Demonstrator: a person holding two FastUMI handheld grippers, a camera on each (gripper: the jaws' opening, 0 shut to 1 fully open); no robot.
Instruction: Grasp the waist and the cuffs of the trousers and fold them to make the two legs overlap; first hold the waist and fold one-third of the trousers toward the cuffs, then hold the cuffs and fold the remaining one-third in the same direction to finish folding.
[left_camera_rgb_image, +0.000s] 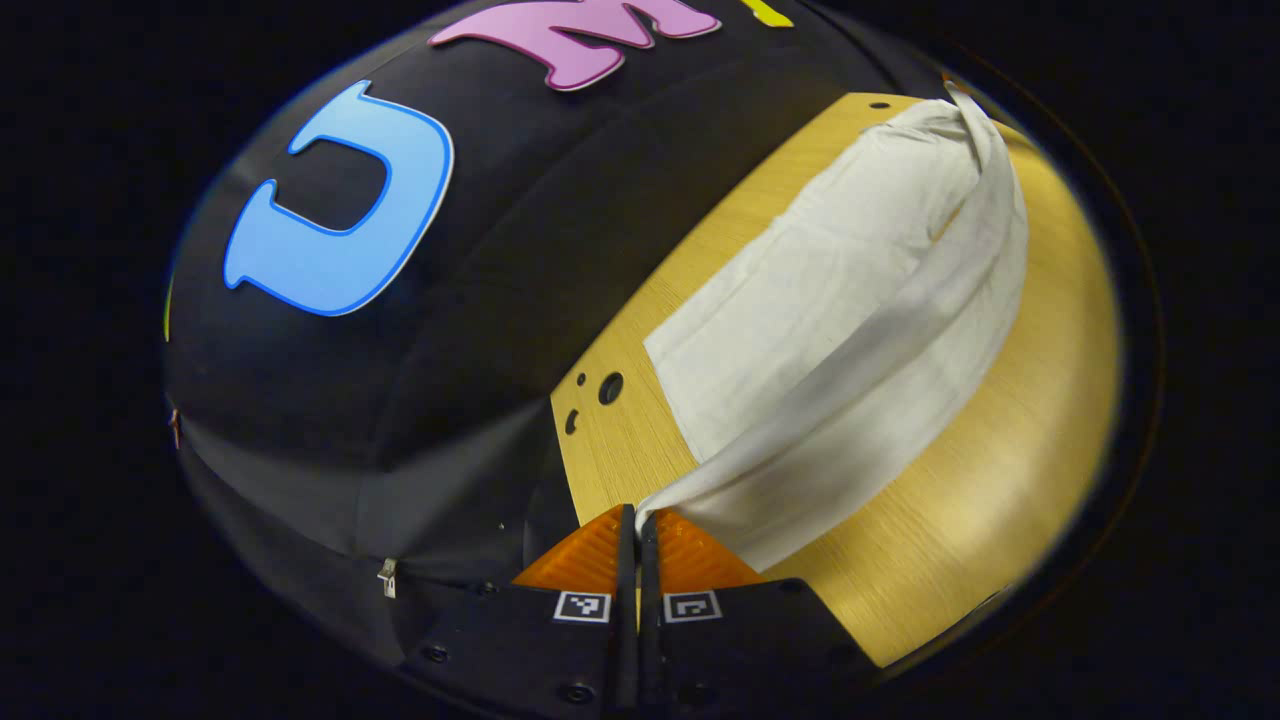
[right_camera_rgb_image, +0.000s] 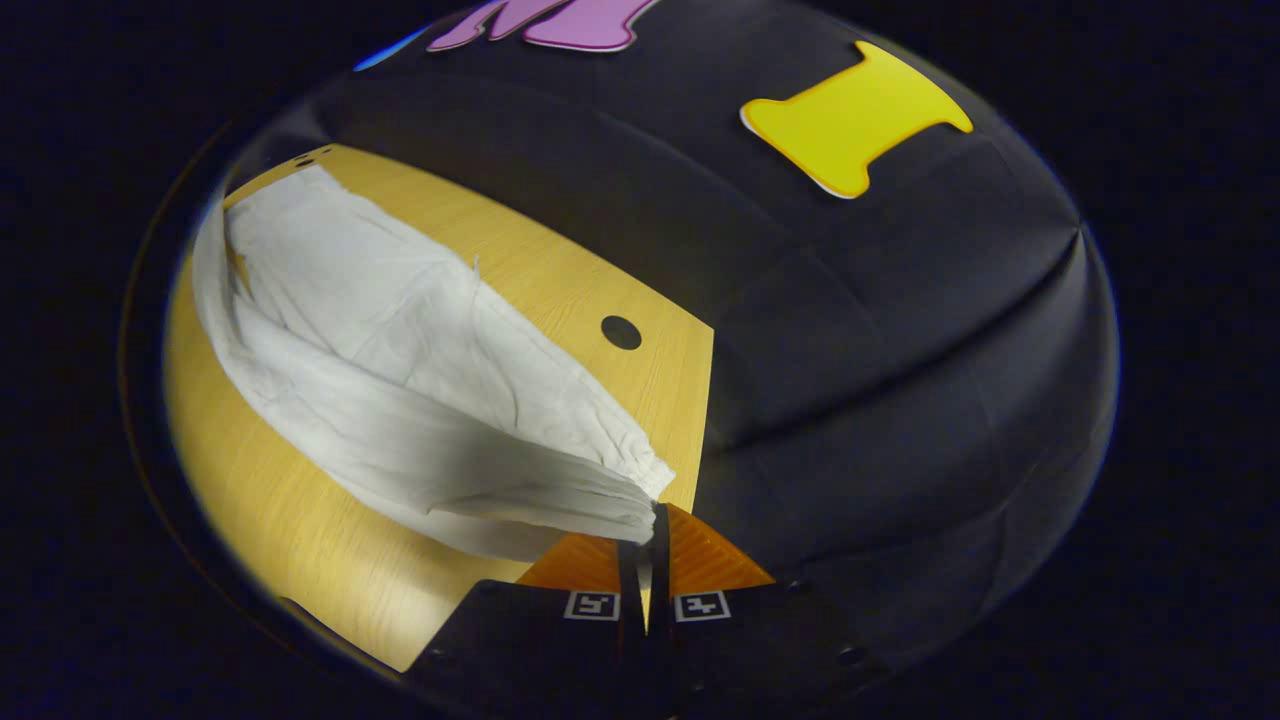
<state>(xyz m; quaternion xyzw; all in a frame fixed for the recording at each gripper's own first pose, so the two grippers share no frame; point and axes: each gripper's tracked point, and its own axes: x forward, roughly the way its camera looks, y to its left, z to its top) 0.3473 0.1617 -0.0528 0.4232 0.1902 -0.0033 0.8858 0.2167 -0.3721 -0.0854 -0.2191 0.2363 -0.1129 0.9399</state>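
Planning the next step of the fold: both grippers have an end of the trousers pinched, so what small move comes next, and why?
Probably carry both ends across onto the flat leg. The left gripper and right gripper each pinch the raised leg of the white trousers, which arches above the wooden table; the other leg lies flat.

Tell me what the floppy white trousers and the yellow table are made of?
The floppy white trousers look like thin woven cloth, maybe cotton: matte, creased, sagging where lifted. The yellow table looks like wood or a wood-look board: fine grain lines, smooth with a slight sheen, round drilled holes.
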